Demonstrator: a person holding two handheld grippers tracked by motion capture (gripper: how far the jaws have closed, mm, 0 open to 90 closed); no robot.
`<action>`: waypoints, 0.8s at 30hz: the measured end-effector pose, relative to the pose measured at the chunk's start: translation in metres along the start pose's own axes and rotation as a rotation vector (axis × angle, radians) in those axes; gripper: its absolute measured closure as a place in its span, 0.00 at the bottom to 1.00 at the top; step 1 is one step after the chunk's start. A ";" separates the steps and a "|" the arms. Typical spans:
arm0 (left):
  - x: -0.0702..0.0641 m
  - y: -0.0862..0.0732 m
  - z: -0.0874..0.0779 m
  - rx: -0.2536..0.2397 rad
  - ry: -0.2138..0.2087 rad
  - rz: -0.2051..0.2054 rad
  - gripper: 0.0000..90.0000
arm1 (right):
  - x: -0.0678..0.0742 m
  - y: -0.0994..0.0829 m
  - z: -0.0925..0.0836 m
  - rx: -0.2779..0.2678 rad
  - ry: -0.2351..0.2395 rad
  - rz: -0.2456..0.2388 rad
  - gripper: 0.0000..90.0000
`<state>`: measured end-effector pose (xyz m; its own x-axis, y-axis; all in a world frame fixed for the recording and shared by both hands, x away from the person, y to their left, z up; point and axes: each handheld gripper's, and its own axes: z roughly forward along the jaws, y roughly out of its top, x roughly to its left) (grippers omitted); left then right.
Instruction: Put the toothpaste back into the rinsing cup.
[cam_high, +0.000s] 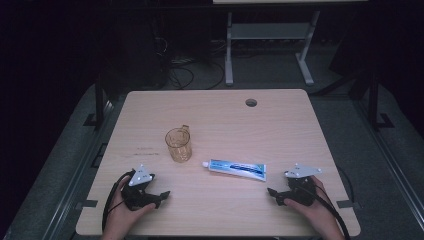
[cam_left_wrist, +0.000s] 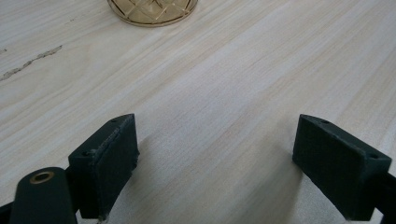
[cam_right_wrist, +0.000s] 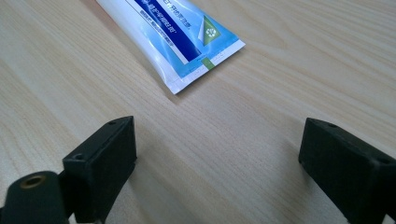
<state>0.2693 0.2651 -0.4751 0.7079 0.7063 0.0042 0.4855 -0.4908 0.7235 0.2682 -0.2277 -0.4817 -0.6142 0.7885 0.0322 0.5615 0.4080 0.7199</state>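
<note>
The pale wood bench (cam_high: 150, 210) carries both grippers at its near edge, left gripper (cam_high: 161, 196) and right gripper (cam_high: 274, 194), jaws wide and empty. Just beyond the right one lies the toothpaste tube (cam_high: 236, 169), probably light, soft and slick, best pinched across its flat crimped tail; farther left stands the amber cup (cam_high: 178, 145), likely rigid

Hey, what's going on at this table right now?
A person sits at a wooden table with a pair of tongs in each hand. The left tongs and the right tongs both rest near the front edge, jaws open with nothing between them. Farther in stands an amber plastic cup, upright, and beside it lies a blue and white toothpaste tube, flat, its crimped end toward the right tongs. Neither is being touched yet.
</note>
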 end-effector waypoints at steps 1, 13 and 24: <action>0.000 0.000 0.000 0.000 0.000 0.001 0.15 | 0.000 0.000 0.000 0.000 0.000 0.000 0.12; 0.000 0.000 0.000 -0.001 -0.001 0.001 0.15 | 0.000 0.000 0.000 -0.003 -0.003 0.000 0.15; 0.000 0.000 0.000 0.000 -0.001 0.000 0.15 | 0.000 0.001 -0.010 -0.028 0.020 0.004 0.52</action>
<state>0.2694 0.2651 -0.4751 0.7084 0.7058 0.0035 0.4853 -0.4906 0.7237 0.2634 -0.2323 -0.4739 -0.6231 0.7807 0.0487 0.5483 0.3915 0.7390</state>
